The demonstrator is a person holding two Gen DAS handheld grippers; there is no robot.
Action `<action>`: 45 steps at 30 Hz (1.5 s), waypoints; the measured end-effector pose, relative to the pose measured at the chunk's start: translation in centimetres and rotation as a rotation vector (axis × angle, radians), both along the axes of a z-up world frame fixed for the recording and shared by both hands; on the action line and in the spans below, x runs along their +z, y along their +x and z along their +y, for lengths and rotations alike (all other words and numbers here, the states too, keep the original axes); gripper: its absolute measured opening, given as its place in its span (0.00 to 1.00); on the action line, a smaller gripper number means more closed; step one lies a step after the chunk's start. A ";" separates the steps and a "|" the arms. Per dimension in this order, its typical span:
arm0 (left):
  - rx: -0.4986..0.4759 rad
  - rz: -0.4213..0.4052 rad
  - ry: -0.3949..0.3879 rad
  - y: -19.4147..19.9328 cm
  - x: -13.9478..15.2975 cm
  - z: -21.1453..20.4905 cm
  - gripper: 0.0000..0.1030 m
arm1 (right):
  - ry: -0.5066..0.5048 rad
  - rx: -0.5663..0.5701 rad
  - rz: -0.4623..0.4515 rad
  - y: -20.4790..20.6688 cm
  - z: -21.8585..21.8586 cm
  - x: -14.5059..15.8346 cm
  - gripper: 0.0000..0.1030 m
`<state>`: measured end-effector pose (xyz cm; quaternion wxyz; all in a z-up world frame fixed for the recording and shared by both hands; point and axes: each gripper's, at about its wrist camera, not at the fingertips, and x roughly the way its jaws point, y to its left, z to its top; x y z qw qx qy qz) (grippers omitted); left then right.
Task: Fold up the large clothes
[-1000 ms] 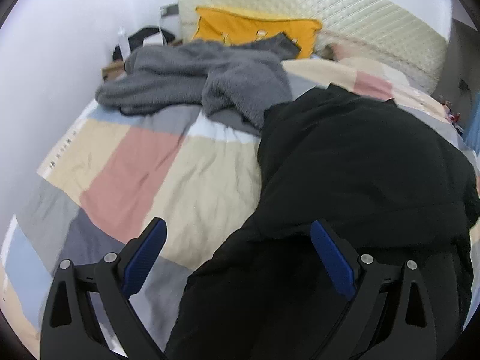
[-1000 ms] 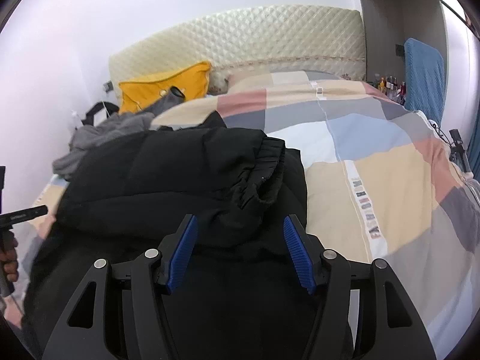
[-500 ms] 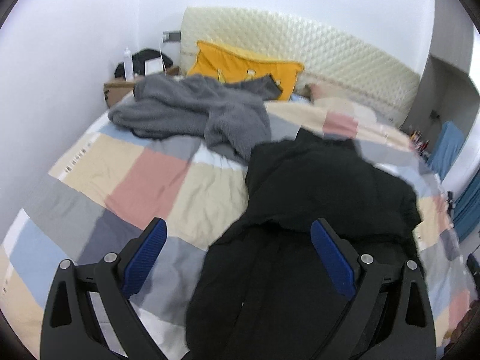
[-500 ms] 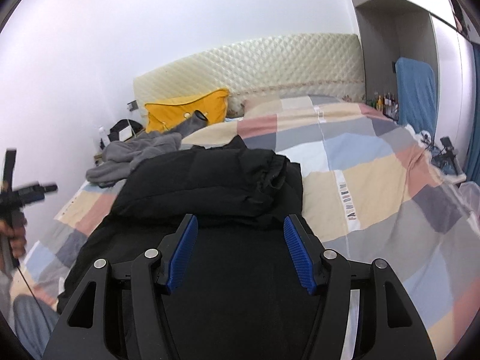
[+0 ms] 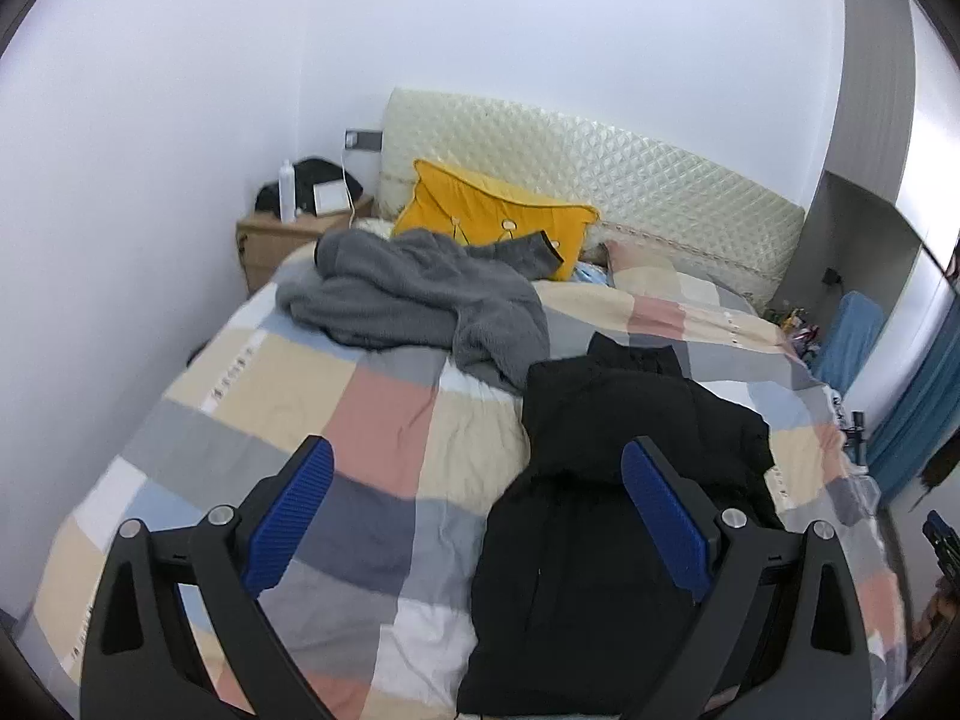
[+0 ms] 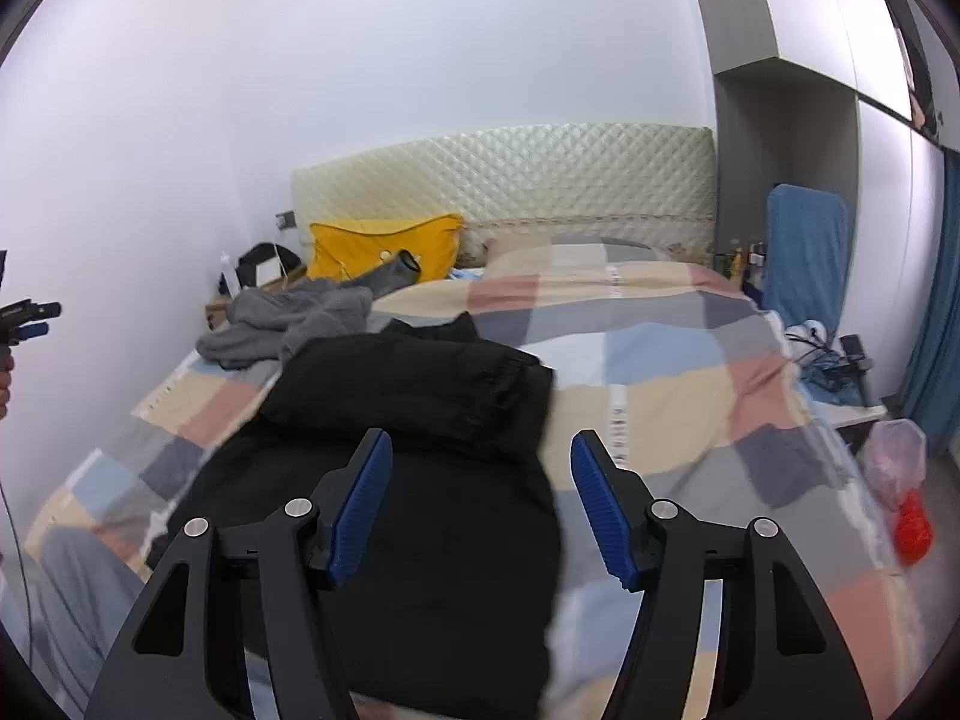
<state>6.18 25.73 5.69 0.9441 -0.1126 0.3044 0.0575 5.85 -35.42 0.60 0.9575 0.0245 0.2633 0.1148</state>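
Both pairs of jaws stand apart with nothing between the blue ribbed pads. On my left gripper (image 5: 477,516) the jaws are spread wide; on my right gripper (image 6: 481,501) they stand at a middling gap and are opening at this moment. Neither touches cloth; both hang above the near end of the bed, pointing down toward it.

My landmark is the black padded jacket (image 5: 606,516), bulky and partly folded, its upper half doubled back over the lower half. It lies on the patchwork duvet of pink, beige, grey and pale blue squares (image 5: 336,420), reaching from the near edge of the bed up toward the middle. Beyond the jacket's far left corner, and touching it there, sprawls a rumpled grey fleece garment (image 5: 420,306). Behind that garment a mustard-yellow cushion (image 5: 498,210) leans on the cream quilted headboard (image 5: 630,180). Left of the cushion stands a brown bedside cabinet (image 5: 270,240). Right of the jacket the duvet lies bare. Far to the jacket's right, off the bed, a clear plastic bag with red contents (image 6: 900,480) sits on the floor.
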 end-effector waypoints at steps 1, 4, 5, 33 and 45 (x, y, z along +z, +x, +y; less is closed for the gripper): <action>-0.004 0.009 -0.019 -0.4 -0.7 0.6 0.94 | -0.003 -0.013 0.014 0.0 -1.1 -0.2 0.60; -0.031 0.071 -0.081 -0.3 -4.4 2.2 0.94 | 0.029 -0.054 0.094 0.9 -4.0 -1.6 0.60; -0.034 0.085 -0.099 -0.3 -5.6 2.3 0.94 | 0.059 -0.055 0.126 1.4 -4.9 -2.2 0.60; -0.284 0.465 -0.797 3.7 -34.2 -2.7 0.93 | 0.506 0.038 0.720 4.3 -7.4 -28.6 0.76; -0.290 0.484 -0.806 6.1 -35.6 -5.5 0.89 | 0.595 0.151 0.713 3.9 -6.3 -29.0 0.82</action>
